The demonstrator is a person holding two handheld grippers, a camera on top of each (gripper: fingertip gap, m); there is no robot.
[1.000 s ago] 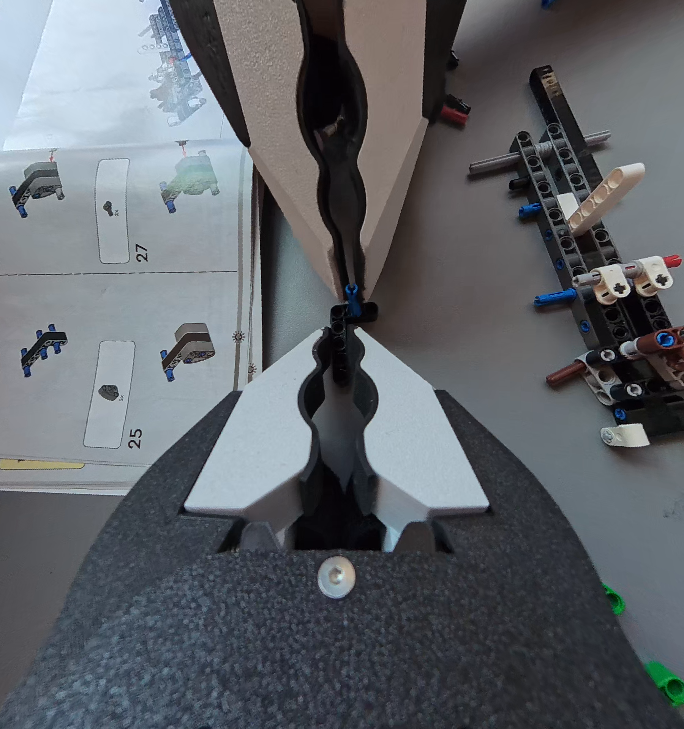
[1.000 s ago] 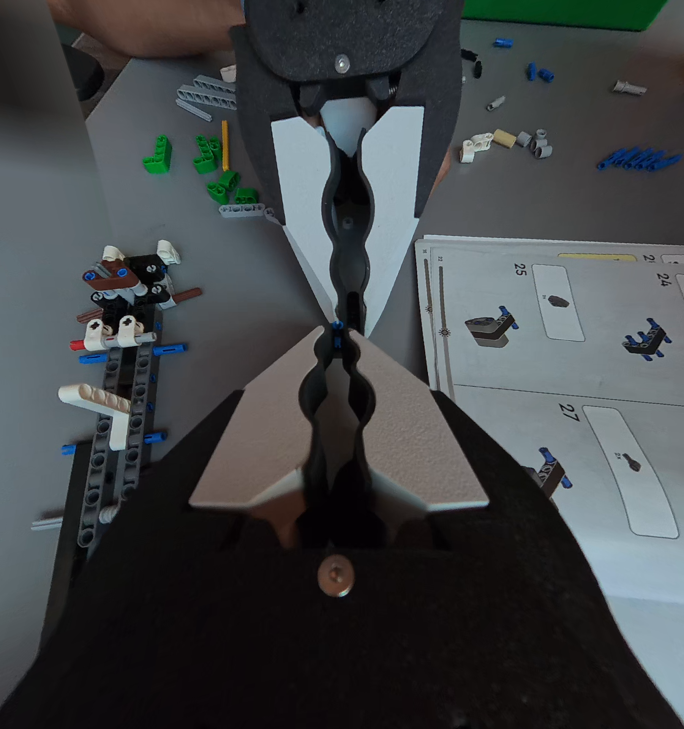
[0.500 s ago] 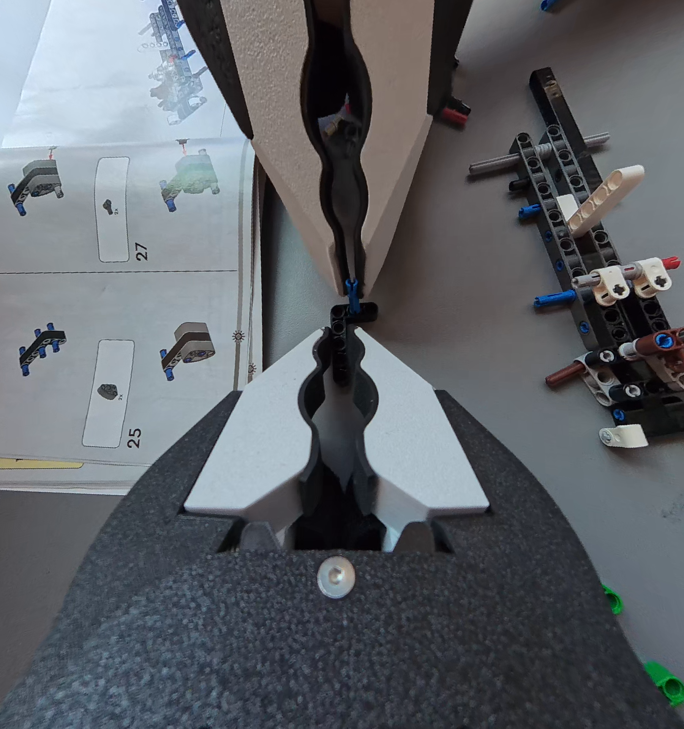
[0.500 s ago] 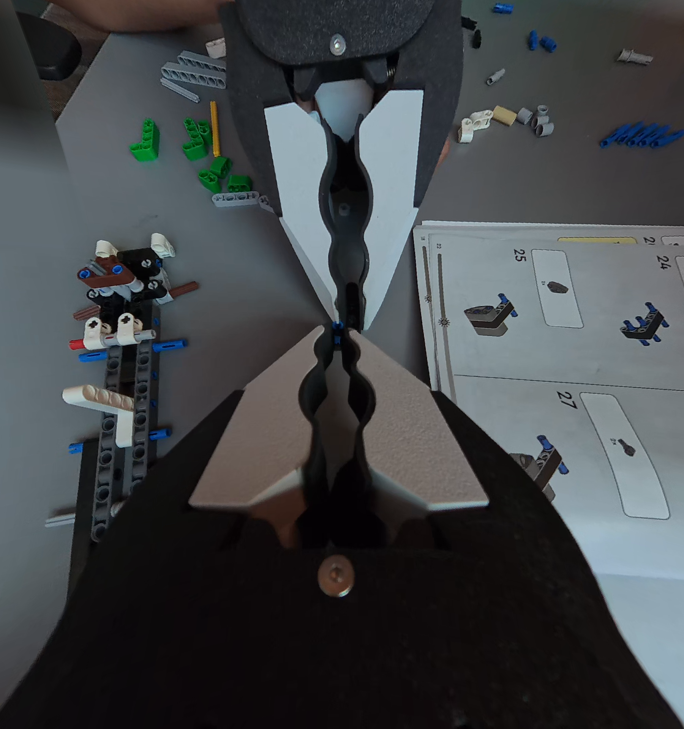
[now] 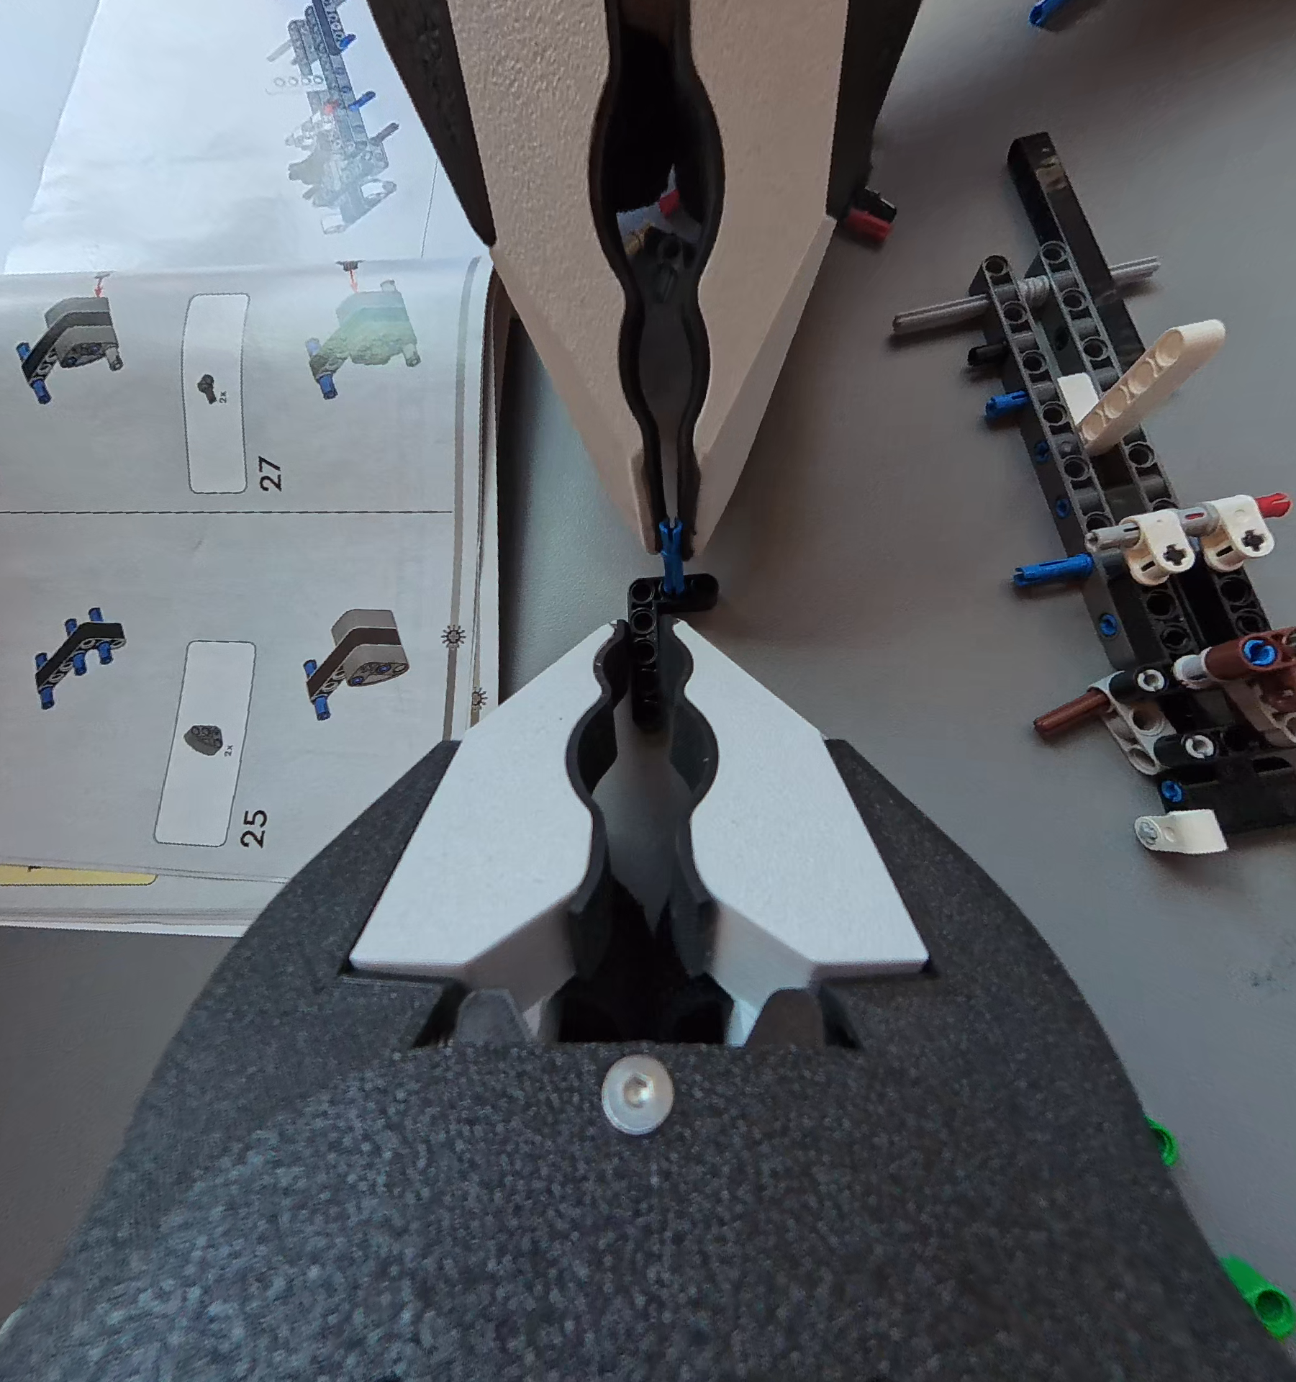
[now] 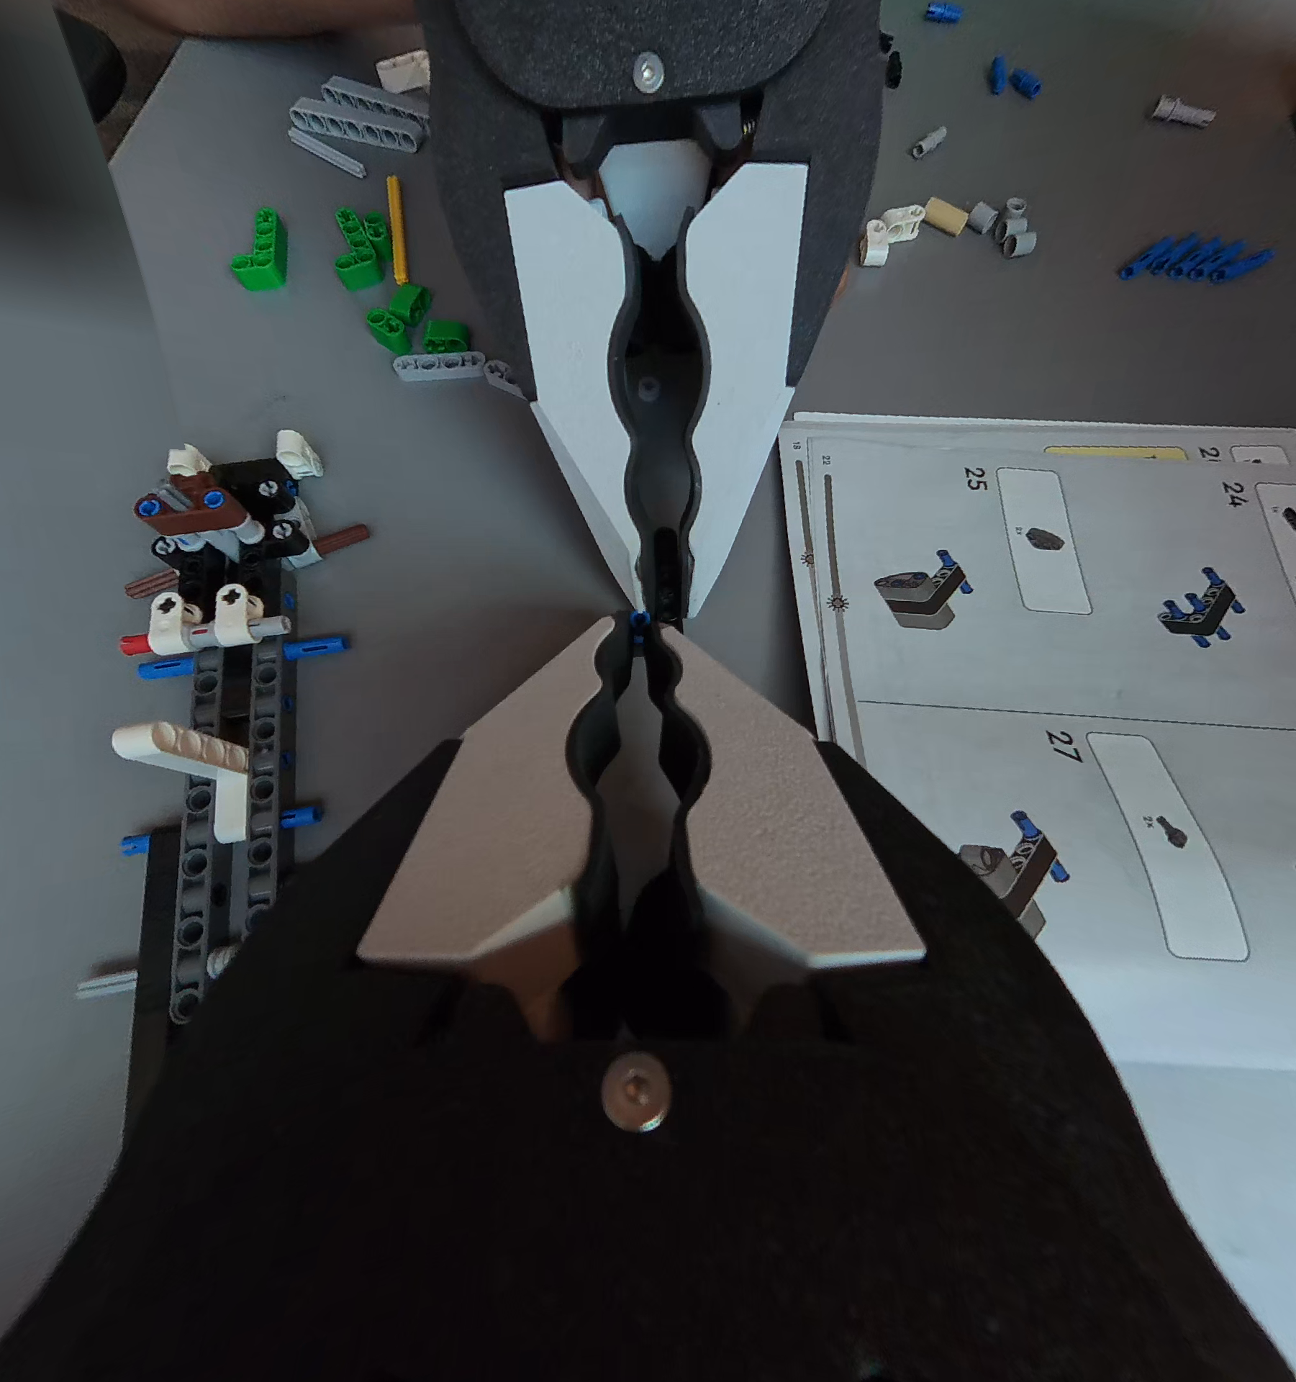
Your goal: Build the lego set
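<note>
My left gripper [image 5: 646, 645] is shut on a black L-shaped beam [image 5: 656, 609], which sticks out past its tips above the grey table [image 5: 891, 748]. My right gripper [image 5: 674, 527] comes in from the top, tip to tip with the left one, and is shut on a small blue pin [image 5: 672, 550]. The pin's lower end sits in a hole of the beam's short arm. In the right wrist view my right gripper [image 6: 639, 636] pinches the blue pin [image 6: 639, 622], and the left gripper [image 6: 663, 591] faces it with the black beam [image 6: 665, 568] between its pads.
An open instruction booklet [image 5: 203, 568] lies left of the grippers. A long dark-grey beam assembly [image 5: 1123, 508] with white, brown and blue parts lies to the right. Green pieces [image 6: 360, 254], grey beams [image 6: 360, 120] and loose blue pins [image 6: 1190, 258] lie farther off.
The right gripper has drawn back slightly, so more of the blue pin shows between its tips and the black beam. The left gripper has held still.
</note>
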